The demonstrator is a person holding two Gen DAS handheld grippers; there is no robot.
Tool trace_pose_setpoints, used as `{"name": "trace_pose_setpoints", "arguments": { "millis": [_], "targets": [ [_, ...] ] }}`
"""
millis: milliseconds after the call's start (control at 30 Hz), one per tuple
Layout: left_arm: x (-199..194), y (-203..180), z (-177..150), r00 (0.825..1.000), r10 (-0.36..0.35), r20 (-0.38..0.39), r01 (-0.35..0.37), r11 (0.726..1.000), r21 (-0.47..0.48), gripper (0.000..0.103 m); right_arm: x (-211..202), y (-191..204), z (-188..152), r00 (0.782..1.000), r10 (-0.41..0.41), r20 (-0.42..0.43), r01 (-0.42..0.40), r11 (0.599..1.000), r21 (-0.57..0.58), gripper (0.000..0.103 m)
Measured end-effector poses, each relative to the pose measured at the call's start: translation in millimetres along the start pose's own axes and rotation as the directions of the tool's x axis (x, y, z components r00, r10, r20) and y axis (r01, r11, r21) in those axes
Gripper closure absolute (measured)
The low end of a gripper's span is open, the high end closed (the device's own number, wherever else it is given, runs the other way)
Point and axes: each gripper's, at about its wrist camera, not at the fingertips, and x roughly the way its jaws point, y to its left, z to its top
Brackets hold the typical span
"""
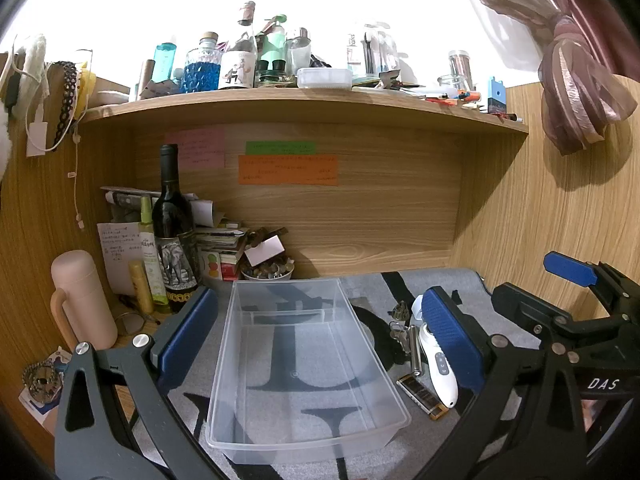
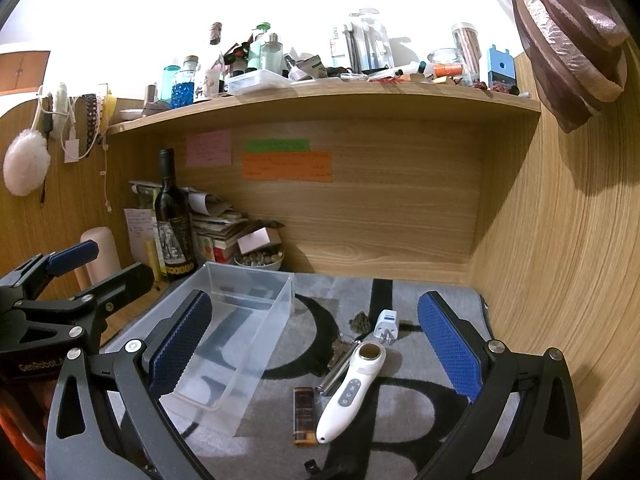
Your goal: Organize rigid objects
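Our fingers spread wide, holding nothing: the clear rectangular plastic bin (image 1: pixel 304 364) sits empty, the white handheld device (image 2: pixel 350 390) waiting just right of it.

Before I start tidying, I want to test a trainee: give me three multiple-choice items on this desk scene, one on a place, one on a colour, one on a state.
1. Where does the white handheld device lie?
A. inside the bin
B. on the mat beside the bin
C. on the shelf

2. What colour are the gripper pads?
A. blue
B. red
C. yellow

3. What is the clear plastic bin holding?
A. keys
B. a bottle
C. nothing

Answers: 1 B, it rests on the grey mat outside the bin; 2 A, both grippers' pads show blue; 3 C, only the mat's print shows through its floor.
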Motion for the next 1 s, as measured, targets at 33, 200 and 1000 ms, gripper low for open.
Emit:
{"name": "trace_pose_setpoints", "arguments": {
  "millis": [33, 200, 1000],
  "targets": [
    [0.0, 0.0, -0.1, 1.000, 0.000, 0.000, 0.000, 1.000, 0.000, 0.000, -0.9, 0.4, 0.8, 1.000, 0.000, 0.001, 0.000, 1.000, -0.001, 0.000],
    [0.0, -0.1, -0.6, 1.000, 0.000, 0.001, 0.000, 1.000, 0.001, 0.000, -1.0, 1.3, 1.4, 1.000, 0.001, 0.001, -0.001, 1.000, -0.002, 0.000],
    [0.5, 1.5, -1.1, 1.000, 0.000, 0.001, 0.000, 1.000, -0.003, 0.000, -0.9, 2.4, 1.6, 1.000, 0.002, 0.003, -0.002, 1.000, -0.004, 0.000]
  ]
}}
